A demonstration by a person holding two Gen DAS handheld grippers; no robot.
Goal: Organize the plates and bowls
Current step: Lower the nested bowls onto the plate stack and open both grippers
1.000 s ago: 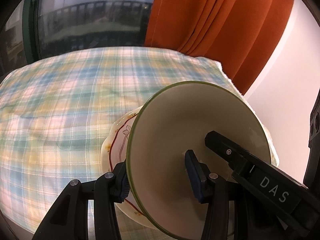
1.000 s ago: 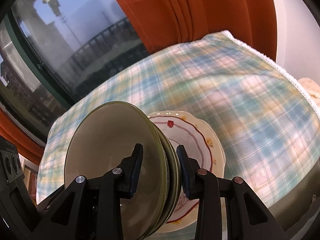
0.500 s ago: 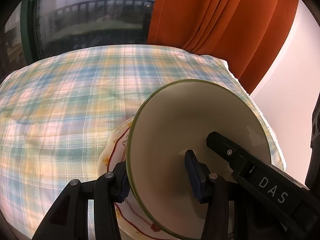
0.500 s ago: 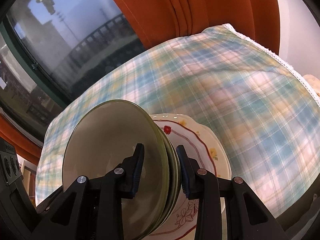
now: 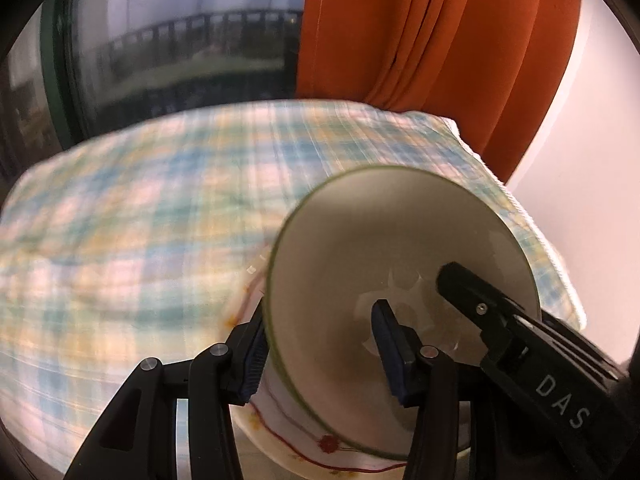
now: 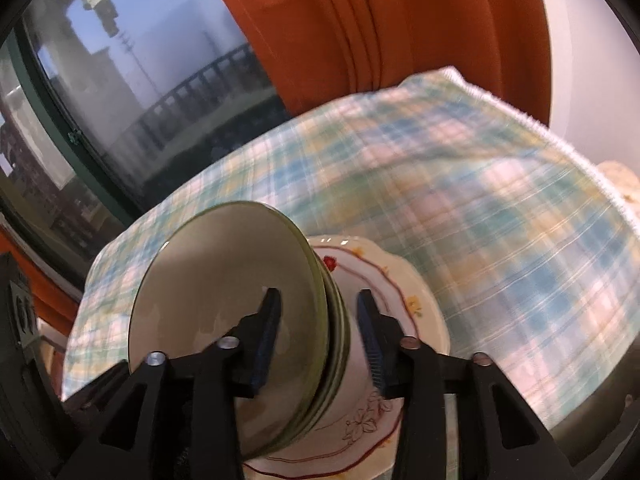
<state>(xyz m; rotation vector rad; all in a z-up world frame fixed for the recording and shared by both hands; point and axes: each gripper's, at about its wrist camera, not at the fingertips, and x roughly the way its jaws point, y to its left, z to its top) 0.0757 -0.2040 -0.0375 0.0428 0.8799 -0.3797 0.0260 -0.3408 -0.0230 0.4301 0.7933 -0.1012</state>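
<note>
**Tongs let go as green bowls settle onto the floral plate**

Left wrist view puts us over the stack of green bowls (image 5: 400, 280), resting tilted on the floral plate (image 5: 304, 436) at the near edge of the plaid-covered worktop (image 5: 140, 220). Our left tongs (image 5: 320, 354) straddle the top bowl's rim, one pad outside, one inside. In the right wrist view, our right tongs (image 6: 316, 340) bracket the opposite rim of the green bowls (image 6: 224, 292), with a clear gap at the outer pad, the floral plate (image 6: 404, 292) beneath.

We judge the stacking step all but finished: bowls set down, release under way. Next, both tongs need to back straight off the rims without dragging the leaning stack.

Against a second ago, both jaws have just been opening, the rim now loose between them, and the orange curtain (image 5: 420, 60) and cloth show motion blur.
</note>
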